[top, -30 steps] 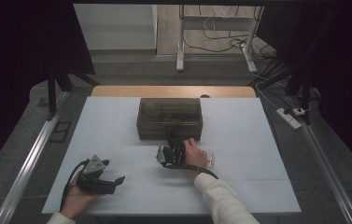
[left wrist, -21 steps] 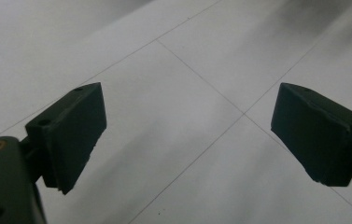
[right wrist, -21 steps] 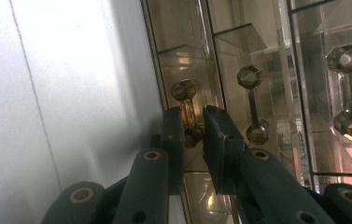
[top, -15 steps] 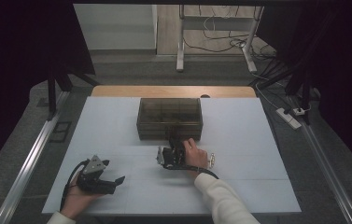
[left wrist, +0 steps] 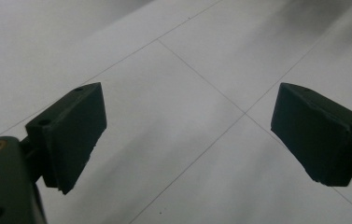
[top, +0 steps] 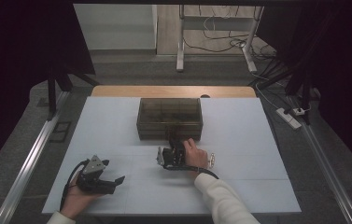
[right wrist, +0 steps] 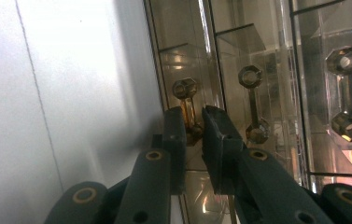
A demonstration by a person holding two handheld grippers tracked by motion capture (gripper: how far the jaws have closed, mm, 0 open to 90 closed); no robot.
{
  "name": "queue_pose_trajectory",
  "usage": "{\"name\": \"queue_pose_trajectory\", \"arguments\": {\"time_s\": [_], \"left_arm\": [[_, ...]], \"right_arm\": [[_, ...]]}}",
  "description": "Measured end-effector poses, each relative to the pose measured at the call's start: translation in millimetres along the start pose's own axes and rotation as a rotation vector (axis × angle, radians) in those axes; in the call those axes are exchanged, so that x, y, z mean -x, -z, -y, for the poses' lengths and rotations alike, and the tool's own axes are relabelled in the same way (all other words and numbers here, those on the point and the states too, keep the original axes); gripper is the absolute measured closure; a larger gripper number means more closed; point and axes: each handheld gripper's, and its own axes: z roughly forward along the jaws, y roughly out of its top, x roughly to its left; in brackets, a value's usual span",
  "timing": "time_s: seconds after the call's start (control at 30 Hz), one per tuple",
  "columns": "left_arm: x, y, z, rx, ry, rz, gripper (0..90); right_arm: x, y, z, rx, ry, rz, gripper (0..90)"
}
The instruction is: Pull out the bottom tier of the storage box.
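- Gripping with the right gripper [right wrist: 193, 122]: its black jaws pinch the bar of the lowest clear dumbbell-shaped drawer handle [right wrist: 187, 103] on the smoky transparent plastic drawer box [top: 169, 117]; nearly closed, pads pressing on it.
- I see the box standing mid-table on the white tabletop [top: 117, 121], its front facing me, the right hand right against that front.
- Two more handles sit on the other drawers in the right gripper view.
- Left gripper [left wrist: 190, 135] rests near the table's front left, well apart from the box, jaws spread wide, holding nothing.
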Motion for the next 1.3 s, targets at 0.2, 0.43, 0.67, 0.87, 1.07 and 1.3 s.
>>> {"name": "queue_pose_trajectory", "arguments": {"time_s": [0.2,0.43,0.67,0.87,1.07,1.3], "left_arm": [[-0.1,0.2,0.0,0.000,-0.001,0.000,10.3],[0.1,-0.1,0.1,-0.001,-0.001,0.000,10.3],[0.7,-0.5,0.0,-0.002,-0.003,0.001,10.3],[0.7,-0.5,0.1,-0.003,-0.002,0.001,10.3],[0.1,-0.5,0.1,-0.004,-0.002,0.001,10.3],[-0.2,-0.5,0.2,-0.003,0.000,0.001,10.3]], "right_arm": [[-0.9,0.9,-0.2,0.003,0.010,0.013,79.0],[-0.3,-0.4,0.4,0.004,-0.013,0.002,77.7],[-1.3,-0.9,0.5,-0.002,-0.025,0.003,77.5],[-1.8,-0.7,0.6,-0.006,0.003,0.012,78.9],[-1.3,1.5,0.0,-0.023,0.016,0.008,79.2],[-1.6,2.5,0.0,0.008,0.005,0.013,79.2]]}}
